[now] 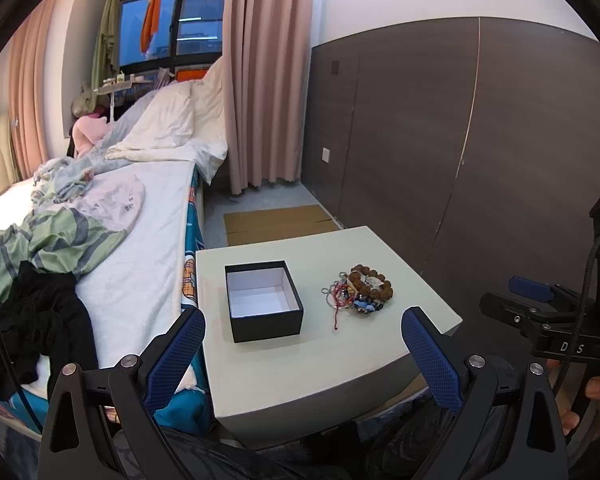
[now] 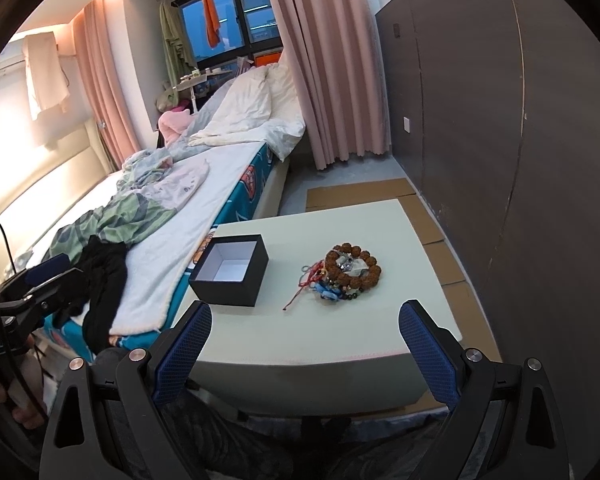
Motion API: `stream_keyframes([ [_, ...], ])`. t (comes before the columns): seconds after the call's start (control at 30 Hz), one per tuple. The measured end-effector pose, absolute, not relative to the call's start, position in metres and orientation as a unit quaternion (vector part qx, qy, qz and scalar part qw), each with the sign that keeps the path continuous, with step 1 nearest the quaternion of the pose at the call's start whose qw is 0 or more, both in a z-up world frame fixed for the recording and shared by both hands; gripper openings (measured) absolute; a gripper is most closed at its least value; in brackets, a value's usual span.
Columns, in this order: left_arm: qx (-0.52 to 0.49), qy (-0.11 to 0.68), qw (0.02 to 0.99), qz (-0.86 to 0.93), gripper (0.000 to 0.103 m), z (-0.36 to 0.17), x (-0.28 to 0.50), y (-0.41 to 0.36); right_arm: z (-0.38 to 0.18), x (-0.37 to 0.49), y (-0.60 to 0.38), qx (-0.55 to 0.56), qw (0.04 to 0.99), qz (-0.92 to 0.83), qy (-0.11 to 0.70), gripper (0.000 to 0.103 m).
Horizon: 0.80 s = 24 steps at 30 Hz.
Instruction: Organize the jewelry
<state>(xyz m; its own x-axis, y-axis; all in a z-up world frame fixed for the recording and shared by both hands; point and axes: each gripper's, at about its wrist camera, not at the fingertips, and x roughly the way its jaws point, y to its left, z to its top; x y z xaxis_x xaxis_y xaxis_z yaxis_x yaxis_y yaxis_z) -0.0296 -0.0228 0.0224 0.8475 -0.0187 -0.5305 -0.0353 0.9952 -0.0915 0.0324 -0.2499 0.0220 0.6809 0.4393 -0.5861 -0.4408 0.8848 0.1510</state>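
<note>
A black box (image 1: 263, 301) with a white inside stands open and empty on the pale table (image 1: 300, 368); it also shows in the right wrist view (image 2: 230, 274). To its right lies a heap of jewelry (image 1: 360, 290): a brown bead bracelet, red cords, rings and blue pieces, also in the right wrist view (image 2: 342, 274). My left gripper (image 1: 303, 320) is open and empty, held back over the table's near edge. My right gripper (image 2: 305, 318) is open and empty too, near the front edge; it also shows at the right of the left wrist view (image 1: 540, 304).
A bed (image 1: 132, 240) with crumpled clothes and a black garment (image 1: 40, 320) touches the table's left side. A dark panelled wall (image 1: 460, 140) runs along the right. Cardboard sheets (image 2: 432, 224) lie on the floor behind and beside the table. Pink curtains (image 1: 264, 72) hang at the back.
</note>
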Motion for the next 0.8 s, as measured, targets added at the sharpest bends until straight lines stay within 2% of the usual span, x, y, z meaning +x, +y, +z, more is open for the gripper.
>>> stream_keyframes([
  [0.6,-0.051,0.31,0.949,-0.013,0.098,0.0,0.031,-0.026,0.011,0.069,-0.267,0.014,0.917,0.223,0.329,0.095],
  [0.67,-0.053,0.317,0.947,-0.022,0.096,-0.005,0.043,-0.029,0.006,0.077,-0.272,0.016,0.917,0.221,0.331,0.095],
  [0.8,-0.059,0.341,0.937,-0.042,0.081,-0.014,0.069,-0.037,-0.004,0.095,-0.282,0.032,0.913,0.218,0.343,0.095],
])
